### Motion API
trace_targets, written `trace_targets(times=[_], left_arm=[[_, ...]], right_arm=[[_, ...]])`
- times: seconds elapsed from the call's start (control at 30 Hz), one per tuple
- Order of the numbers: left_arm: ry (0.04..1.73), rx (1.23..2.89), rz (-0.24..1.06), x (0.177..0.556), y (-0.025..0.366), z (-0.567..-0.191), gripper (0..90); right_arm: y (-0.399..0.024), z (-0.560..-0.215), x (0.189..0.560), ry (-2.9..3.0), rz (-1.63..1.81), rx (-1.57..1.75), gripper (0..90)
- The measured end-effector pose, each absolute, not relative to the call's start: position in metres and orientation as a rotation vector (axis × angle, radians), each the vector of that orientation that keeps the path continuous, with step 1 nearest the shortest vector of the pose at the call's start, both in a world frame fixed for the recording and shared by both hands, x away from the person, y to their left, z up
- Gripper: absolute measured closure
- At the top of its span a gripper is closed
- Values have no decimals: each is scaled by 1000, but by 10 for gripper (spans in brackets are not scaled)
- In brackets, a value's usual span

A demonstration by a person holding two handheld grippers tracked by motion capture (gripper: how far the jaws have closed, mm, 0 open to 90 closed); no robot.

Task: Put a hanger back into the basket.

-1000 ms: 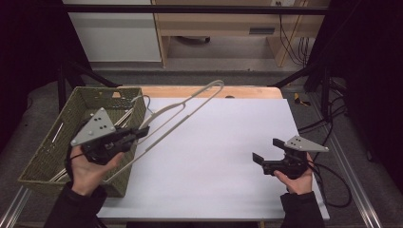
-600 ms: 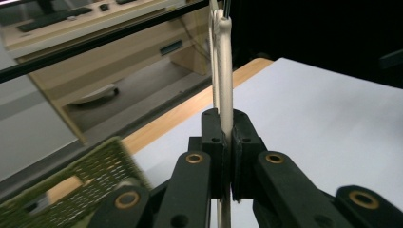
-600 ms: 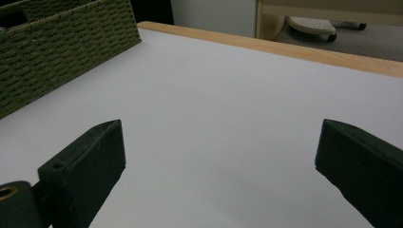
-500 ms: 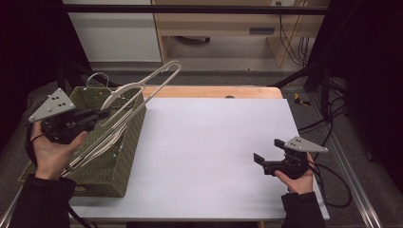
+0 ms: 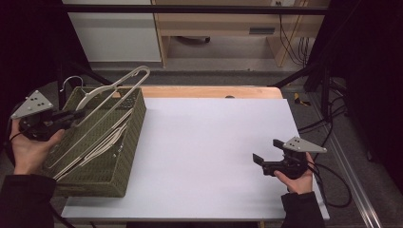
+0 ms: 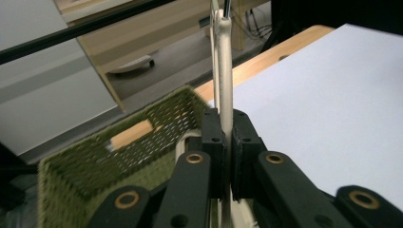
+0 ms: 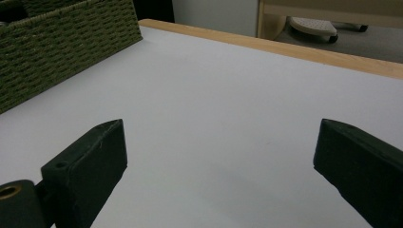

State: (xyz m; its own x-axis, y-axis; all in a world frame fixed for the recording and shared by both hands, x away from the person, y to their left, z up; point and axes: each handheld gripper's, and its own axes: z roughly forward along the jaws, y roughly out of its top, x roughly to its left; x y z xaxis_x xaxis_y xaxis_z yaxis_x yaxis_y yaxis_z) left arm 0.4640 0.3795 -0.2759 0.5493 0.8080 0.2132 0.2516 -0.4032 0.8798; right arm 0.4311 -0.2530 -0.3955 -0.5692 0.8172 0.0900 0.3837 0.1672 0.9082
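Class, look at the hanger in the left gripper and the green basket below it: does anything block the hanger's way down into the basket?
Nothing visible blocks it. The left gripper holds the hanger above the open basket, which already holds other hangers lying low inside.

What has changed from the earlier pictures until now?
The left gripper, shut on the hanger, carried it leftward from the table's edge to above the basket. The right gripper stayed open over the table; the basket did not move.
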Motion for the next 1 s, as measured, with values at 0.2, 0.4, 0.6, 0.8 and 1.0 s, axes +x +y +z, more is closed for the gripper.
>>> trace_targets(times=[0.2,0.4,0.6,0.8,1.0], left_arm=[[902,1969,833,466,397,-294,863],[932,2012,852,465,409,-308,863],[935,2074,856,469,409,-323,863],[964,2129,880,474,402,-349,862],[997,2138,864,479,399,-374,863]], right_arm=[[-251,-396,431,2025,1388,1139,47],[-251,-396,431,2029,1383,1138,54],[-251,-397,431,2042,1385,1125,59],[-250,-397,432,2039,1389,1128,60],[-248,-399,432,2051,1382,1123,64]])
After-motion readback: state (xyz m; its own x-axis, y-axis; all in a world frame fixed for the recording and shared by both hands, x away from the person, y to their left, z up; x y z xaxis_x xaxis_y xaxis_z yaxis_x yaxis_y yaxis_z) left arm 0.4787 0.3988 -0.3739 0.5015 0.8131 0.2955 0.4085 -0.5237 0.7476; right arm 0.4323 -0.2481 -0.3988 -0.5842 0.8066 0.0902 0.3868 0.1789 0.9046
